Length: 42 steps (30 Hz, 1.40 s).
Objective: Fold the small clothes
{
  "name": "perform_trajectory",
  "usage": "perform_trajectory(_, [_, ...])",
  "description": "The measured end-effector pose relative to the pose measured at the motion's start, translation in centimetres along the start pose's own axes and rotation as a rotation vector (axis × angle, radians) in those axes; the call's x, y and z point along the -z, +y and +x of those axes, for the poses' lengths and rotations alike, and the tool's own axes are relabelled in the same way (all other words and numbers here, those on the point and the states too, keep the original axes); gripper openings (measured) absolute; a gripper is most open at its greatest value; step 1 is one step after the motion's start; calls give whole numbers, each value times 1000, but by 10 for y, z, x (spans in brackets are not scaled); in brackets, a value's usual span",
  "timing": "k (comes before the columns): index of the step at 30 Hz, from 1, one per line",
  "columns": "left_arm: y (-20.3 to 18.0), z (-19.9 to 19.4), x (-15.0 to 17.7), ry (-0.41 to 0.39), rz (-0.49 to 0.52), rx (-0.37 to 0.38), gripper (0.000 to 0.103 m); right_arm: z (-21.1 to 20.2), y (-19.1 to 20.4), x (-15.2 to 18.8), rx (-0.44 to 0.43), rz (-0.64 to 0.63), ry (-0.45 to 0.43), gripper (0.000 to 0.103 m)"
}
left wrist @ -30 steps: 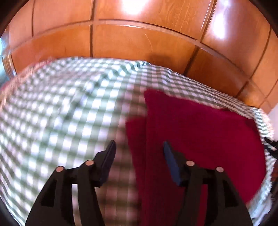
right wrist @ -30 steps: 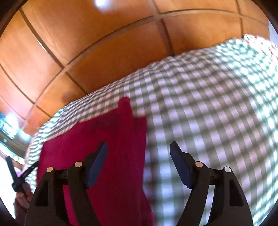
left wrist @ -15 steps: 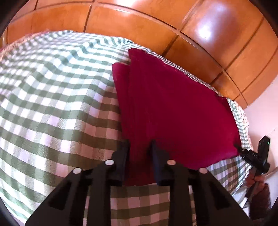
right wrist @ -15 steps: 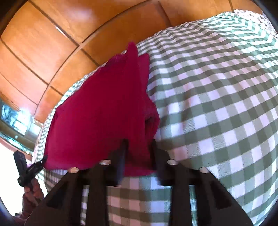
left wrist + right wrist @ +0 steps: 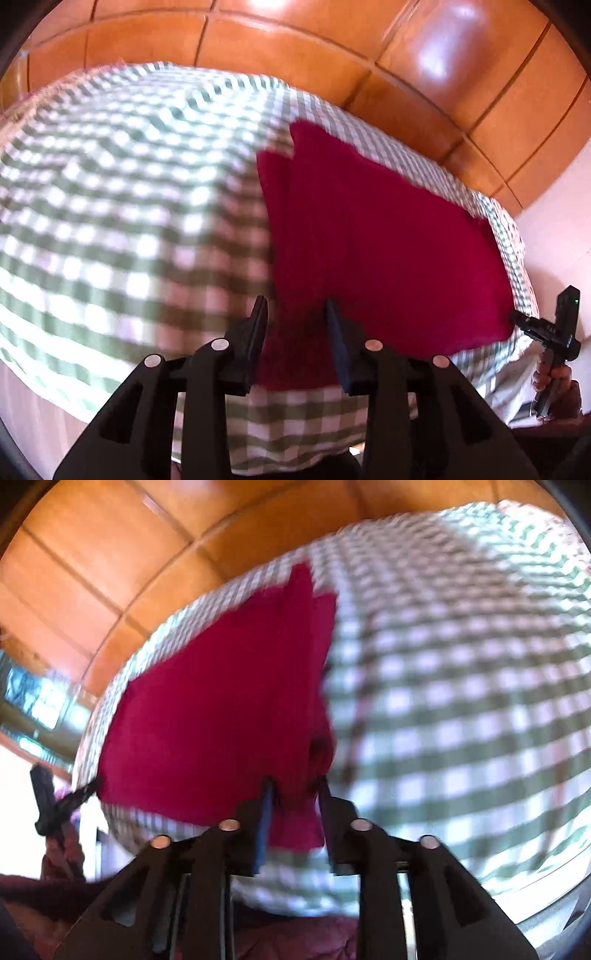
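Observation:
A dark red cloth point(image 5: 373, 243) lies folded on a green-and-white checked tablecloth point(image 5: 122, 206). My left gripper point(image 5: 295, 314) is part open, its fingers astride the cloth's near left corner, and I cannot tell if they touch it. In the right wrist view the same red cloth point(image 5: 221, 709) lies on the left, with a bunched fold near its right edge. My right gripper point(image 5: 293, 786) is part open with the cloth's near right corner between its fingers. Both views are blurred by motion.
Orange-brown wooden panels point(image 5: 332, 48) rise behind the table. The table's near edge runs just in front of both grippers. The other gripper and the hand holding it show at the far right of the left view point(image 5: 554, 332) and at the far left of the right view point(image 5: 51, 797).
A second ago both grippers were wide open over the cloth. Half a second ago both were shut on its near corners. Now both jaws have parted somewhat and pulled back a little.

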<state>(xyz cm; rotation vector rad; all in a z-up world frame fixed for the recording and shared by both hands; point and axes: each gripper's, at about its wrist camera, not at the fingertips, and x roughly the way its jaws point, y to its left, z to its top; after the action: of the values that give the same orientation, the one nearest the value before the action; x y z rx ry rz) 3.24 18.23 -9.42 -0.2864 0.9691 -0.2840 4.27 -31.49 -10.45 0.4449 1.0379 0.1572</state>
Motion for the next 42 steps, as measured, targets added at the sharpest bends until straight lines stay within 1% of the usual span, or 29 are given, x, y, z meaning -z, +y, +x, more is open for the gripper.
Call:
perform_trajectory(1, [-2, -2, -5, -21, 8, -12, 31, -5, -1, -11, 10, 12, -57, 43])
perform_trajectory(3, [-7, -3, -15, -50, 20, -17, 31, -5, 0, -31, 35, 20, -125, 43])
perform_trajectory(5, [-16, -3, -24, -86, 47, -26, 31, 2, 5, -51, 81, 13, -164, 43])
perform_trajectory(8, [-39, 3, -32, -114, 128, -37, 31, 24, 14, -82, 126, -1, -185, 43])
perform_trajectory(10, [-50, 13, -35, -109, 173, -41, 31, 44, 17, -102, 185, -12, -183, 43])
perform_trajectory(11, [-56, 20, -39, -101, 185, -48, 31, 53, 17, -109, 200, -8, -171, 37])
perform_trajectory(12, [-58, 29, -40, -85, 193, -61, 31, 61, 17, -114, 204, -1, -151, 23])
perform_trajectory(13, [-58, 36, -41, -69, 192, -86, 31, 69, 17, -122, 205, 0, -127, 6])
perform_trajectory(14, [-56, 43, -40, -54, 189, -122, 31, 69, 17, -126, 214, -3, -131, 6])
perform_trajectory(15, [-55, 50, -41, -38, 184, -146, 28, 65, 19, -127, 220, -9, -161, 6])
perform_trajectory(16, [-47, 61, -40, -5, 162, -158, 25, 60, 21, -128, 228, -9, -197, 6])
perform_trajectory(17, [-42, 66, -39, 2, 140, -151, 25, 60, 20, -128, 250, 0, -216, 6])
perform_trajectory(18, [-40, 67, -39, -4, 123, -143, 24, 64, 19, -130, 268, 3, -213, 6])
perform_trajectory(21, [-40, 67, -41, -6, 103, -146, 24, 99, 14, -126, 351, -35, -146, 6])
perform_trajectory(23, [-39, 66, -43, -9, 75, -134, 24, 107, 12, -123, 372, -40, -163, 7])
perform_trajectory(24, [-39, 62, -44, -17, 67, -129, 23, 106, 10, -124, 367, -22, -169, 9])
perform_trajectory(25, [-40, 59, -46, -24, 64, -130, 23, 104, 9, -124, 358, -13, -171, 16])
perform_trajectory(26, [-41, 57, -47, -32, 65, -131, 25, 103, 7, -123, 367, -13, -174, 30])
perform_trajectory(27, [-44, 53, -46, -43, 67, -135, 30, 98, 5, -122, 383, -8, -181, 39])
perform_trajectory(28, [-44, 50, -47, -65, 69, -155, 42, 95, 5, -123, 395, 1, -189, 56])
perform_trajectory(29, [-43, 47, -50, -88, 72, -186, 48, 88, 4, -122, 403, 12, -206, 67])
perform_trajectory(30, [-43, 43, -54, -117, 74, -220, 51, 83, 4, -121, 406, 20, -224, 67])
perform_trajectory(31, [-41, 42, -58, -123, 73, -222, 52, 73, 8, -119, 414, 22, -260, 67])
perform_trajectory(33, [-34, 45, -69, -116, 49, -217, 52, 62, 21, -114, 414, 1, -303, 69])
perform_trajectory(34, [-32, 48, -72, -112, 46, -217, 52, 59, 28, -113, 396, -10, -313, 74])
perform_trajectory(35, [-30, 52, -78, -103, 49, -218, 52, 58, 35, -112, 379, -20, -317, 75])
perform_trajectory(37, [-27, 62, -87, -87, 37, -222, 51, 62, 58, -106, 337, -75, -312, 75])
perform_trajectory(40, [-23, 73, -99, -65, 12, -193, 51, 78, 88, -101, 294, -161, -279, 75])
perform_trajectory(42, [-23, 81, -111, -60, 4, -150, 50, 92, 106, -98, 290, -223, -253, 75])
